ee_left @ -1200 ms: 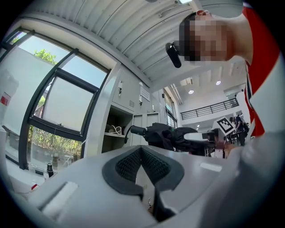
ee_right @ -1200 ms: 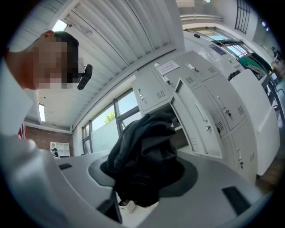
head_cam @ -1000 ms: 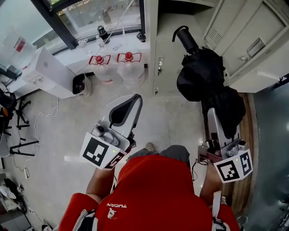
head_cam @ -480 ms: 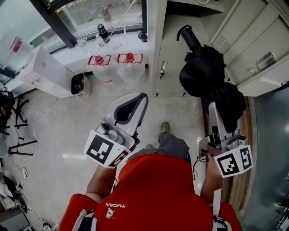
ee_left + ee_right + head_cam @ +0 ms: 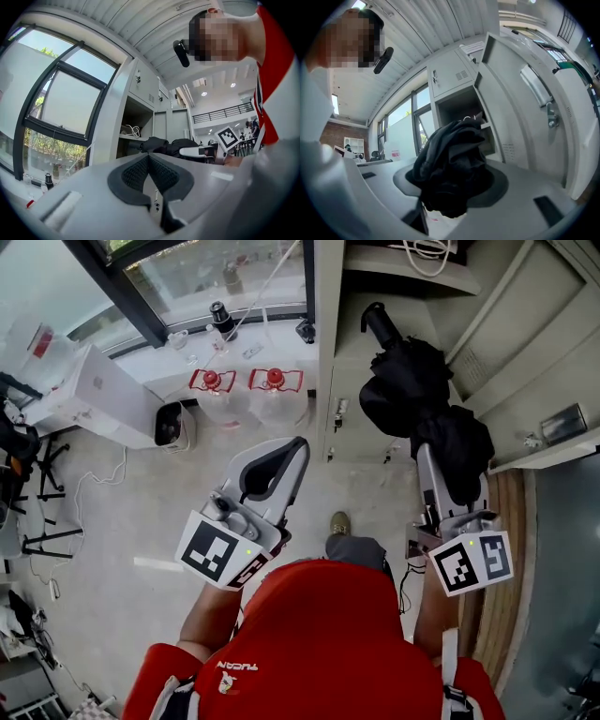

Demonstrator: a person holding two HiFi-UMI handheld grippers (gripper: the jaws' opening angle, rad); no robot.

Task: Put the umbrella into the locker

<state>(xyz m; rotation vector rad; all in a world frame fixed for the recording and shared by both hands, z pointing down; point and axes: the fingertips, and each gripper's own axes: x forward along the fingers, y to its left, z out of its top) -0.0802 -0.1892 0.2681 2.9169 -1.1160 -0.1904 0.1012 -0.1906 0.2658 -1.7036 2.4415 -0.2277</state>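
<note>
Cloth over a stiff shaft, the black umbrella [image 5: 427, 409] sits bunched in the right gripper [image 5: 448, 457], whose fingers [image 5: 432, 486] are clamped on the soft canopy near its middle. Its handle [image 5: 375, 317] points at the open locker [image 5: 330, 343], in front of the opening and seemingly not yet inside. The left gripper [image 5: 296, 442] is empty, its fingers [image 5: 136, 172] pressed together. The umbrella looks light but floppy. The fabric may slide or twist around the shaft, so a hold on cloth alone seems insecure, and the shaft or handle would give a firmer one. Loose folds could snag on the locker door [image 5: 520, 93].
</note>
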